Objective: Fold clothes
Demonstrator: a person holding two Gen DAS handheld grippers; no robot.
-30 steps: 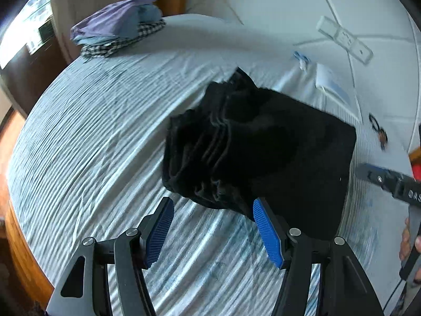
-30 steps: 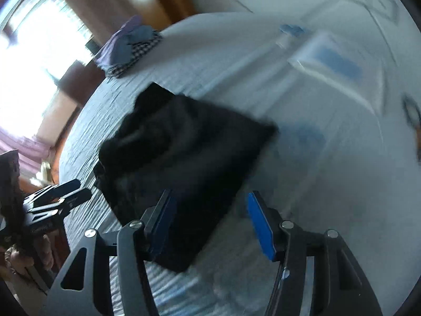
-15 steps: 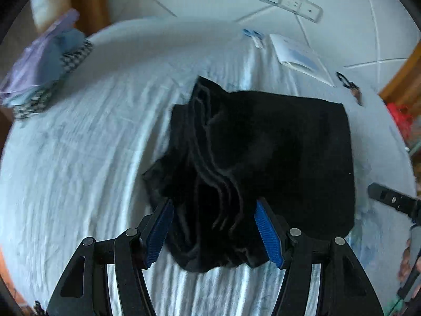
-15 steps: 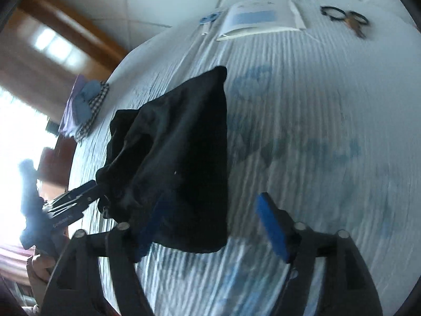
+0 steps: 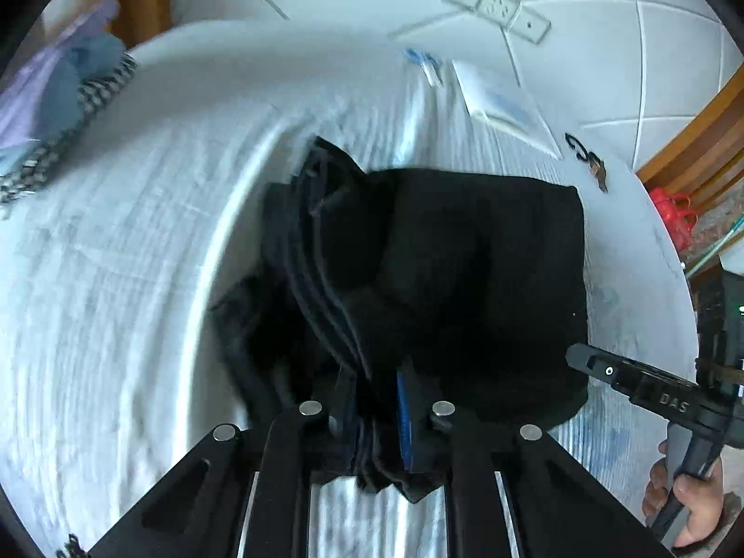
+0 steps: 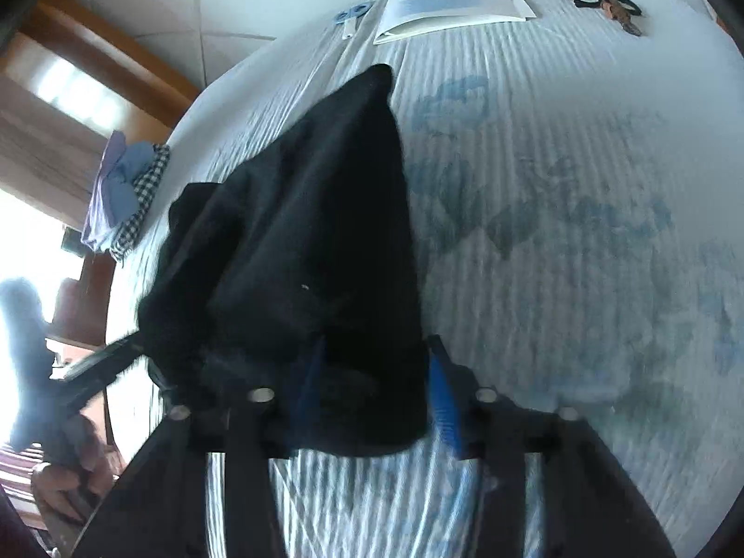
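Fingers of my left gripper [image 5: 376,411] pinch the bunched black garment [image 5: 446,279]; right gripper [image 6: 376,395] straddles its near corner, grip uncertain. Scissors [image 6: 600,2], paper [image 6: 448,7] far.

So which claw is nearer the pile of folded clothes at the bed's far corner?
Left. The left claw grips the black garment on the side toward the pile of folded clothes; the right claw holds the opposite edge.

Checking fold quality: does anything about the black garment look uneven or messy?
Yes. The black garment lies flat and square on its right side, but its left edge is bunched into ridged layers, where the left claw pinches it. Right claw straddles the near corner.
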